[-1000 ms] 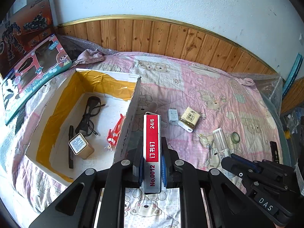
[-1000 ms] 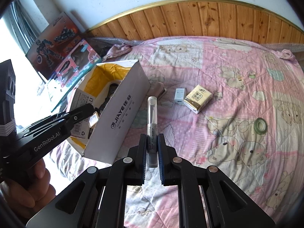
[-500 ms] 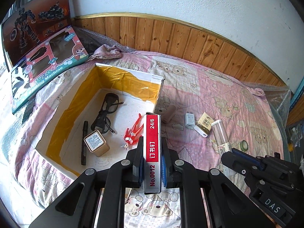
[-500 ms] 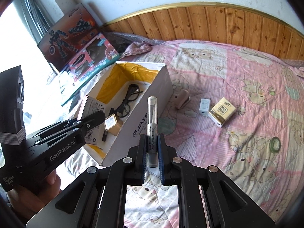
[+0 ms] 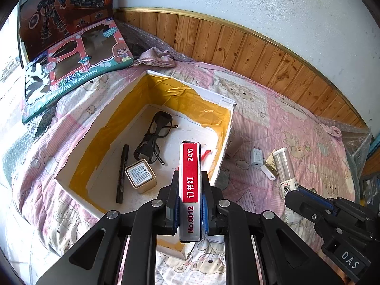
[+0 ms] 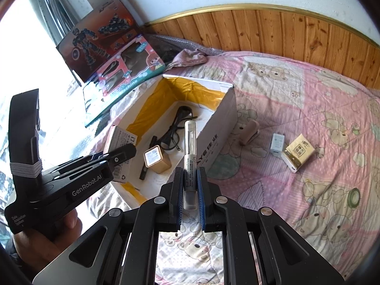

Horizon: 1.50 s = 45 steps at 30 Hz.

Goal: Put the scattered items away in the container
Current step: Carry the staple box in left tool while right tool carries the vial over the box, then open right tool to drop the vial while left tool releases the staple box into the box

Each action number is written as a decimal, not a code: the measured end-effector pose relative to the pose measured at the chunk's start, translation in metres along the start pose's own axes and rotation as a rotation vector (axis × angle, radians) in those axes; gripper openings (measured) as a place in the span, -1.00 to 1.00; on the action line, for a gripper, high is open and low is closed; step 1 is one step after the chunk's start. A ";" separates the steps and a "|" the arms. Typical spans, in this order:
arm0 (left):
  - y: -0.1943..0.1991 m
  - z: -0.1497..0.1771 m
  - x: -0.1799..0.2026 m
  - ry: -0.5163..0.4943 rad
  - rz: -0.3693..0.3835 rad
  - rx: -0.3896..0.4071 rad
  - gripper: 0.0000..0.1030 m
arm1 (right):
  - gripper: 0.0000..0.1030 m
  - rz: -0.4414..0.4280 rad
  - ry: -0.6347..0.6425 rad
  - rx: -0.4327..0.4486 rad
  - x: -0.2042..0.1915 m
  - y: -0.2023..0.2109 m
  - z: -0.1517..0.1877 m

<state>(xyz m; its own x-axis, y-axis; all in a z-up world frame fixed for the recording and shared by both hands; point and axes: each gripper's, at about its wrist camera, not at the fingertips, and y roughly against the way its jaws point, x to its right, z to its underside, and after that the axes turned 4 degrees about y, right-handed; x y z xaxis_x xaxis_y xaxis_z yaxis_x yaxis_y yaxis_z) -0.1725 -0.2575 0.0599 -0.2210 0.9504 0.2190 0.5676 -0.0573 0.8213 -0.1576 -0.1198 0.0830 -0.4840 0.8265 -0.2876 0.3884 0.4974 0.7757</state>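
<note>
Over the box (image 5: 133, 109) at 12 o'clock, our left gripper (image 5: 190, 204) fingers clamp the staple box (image 5: 190, 185): light, stiff, held flat-sided. Our right gripper (image 6: 190, 190) fingers pinch the clear tube (image 6: 190, 152) mid-body; slippery, likely fragile, so we grip lightly.

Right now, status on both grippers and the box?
Left gripper shut on staple box, above the cardboard box. Right gripper shut on clear tube. Nothing blocking.
</note>
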 end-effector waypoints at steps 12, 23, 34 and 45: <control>-0.005 -0.007 -0.031 0.090 -0.004 -0.022 -0.71 | -0.78 -0.039 0.036 -0.004 -0.020 -0.016 -0.020; -0.018 -0.010 -0.051 0.183 0.079 -0.089 -0.71 | -0.78 -0.065 0.069 -0.010 -0.029 -0.036 -0.047; -0.036 -0.003 -0.040 0.143 0.102 -0.132 -0.71 | -0.77 -0.071 0.070 -0.045 -0.024 -0.077 -0.072; -0.044 -0.002 -0.031 0.005 0.011 -0.073 -0.71 | -0.78 -0.073 0.019 -0.097 -0.006 -0.124 -0.095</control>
<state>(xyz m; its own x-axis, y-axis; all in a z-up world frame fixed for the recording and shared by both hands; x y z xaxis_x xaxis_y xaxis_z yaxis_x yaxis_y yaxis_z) -0.1925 -0.2849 0.0181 -0.2187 0.9482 0.2305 0.5105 -0.0901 0.8551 -0.2779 -0.2116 0.0417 -0.5237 0.7833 -0.3350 0.2743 0.5273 0.8042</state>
